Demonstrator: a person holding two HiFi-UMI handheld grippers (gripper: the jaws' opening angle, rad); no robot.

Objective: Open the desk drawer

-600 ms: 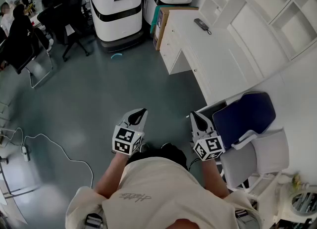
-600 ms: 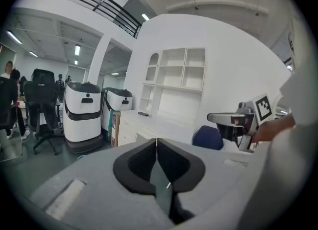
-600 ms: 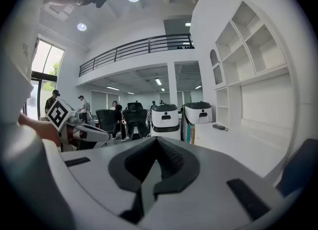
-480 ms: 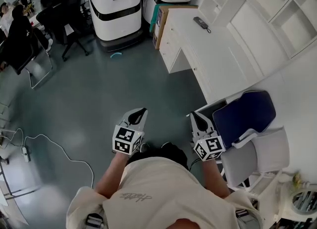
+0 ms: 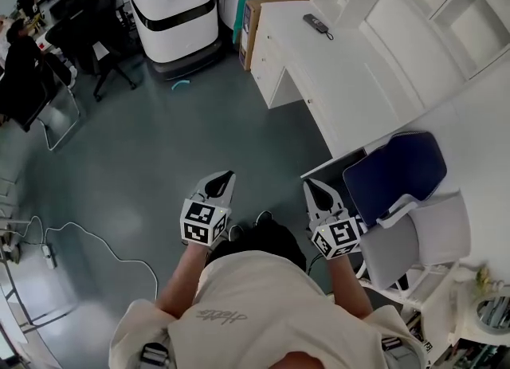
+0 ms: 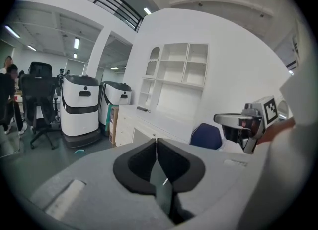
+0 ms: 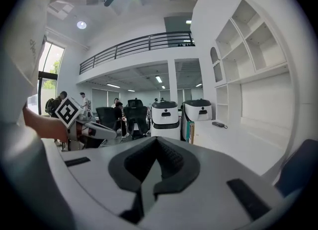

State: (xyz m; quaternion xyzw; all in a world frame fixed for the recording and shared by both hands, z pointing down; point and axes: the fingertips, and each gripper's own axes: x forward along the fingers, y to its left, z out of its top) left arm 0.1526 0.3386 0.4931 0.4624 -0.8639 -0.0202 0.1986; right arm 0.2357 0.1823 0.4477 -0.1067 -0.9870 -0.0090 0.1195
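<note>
Left gripper (image 5: 226, 178): jaws pressed together with nothing between them; it touches nothing and is held low before the person's body over the grey floor (image 5: 143, 152).
Right gripper (image 5: 310, 186): jaws likewise closed and empty, in the air, side by side with the left one.
Desk (image 5: 351, 80): white, against the shelved wall, up and to the right of both grippers in the head view; its long axis runs from the upper middle down toward the right.
Desk drawer (image 5: 263, 64): shut, in the stack at the desk's far end; the front faces out over the floor, toward the left of the head view; well apart from both grippers.
On the desk: a small dark remote-like thing (image 5: 315, 23) near the far end.
Chair (image 5: 390, 176): blue-backed, at the desk's near end, just beside the right gripper.
Past the desk: a cardboard box (image 5: 249, 23) and two white machines (image 5: 171, 9).
</note>
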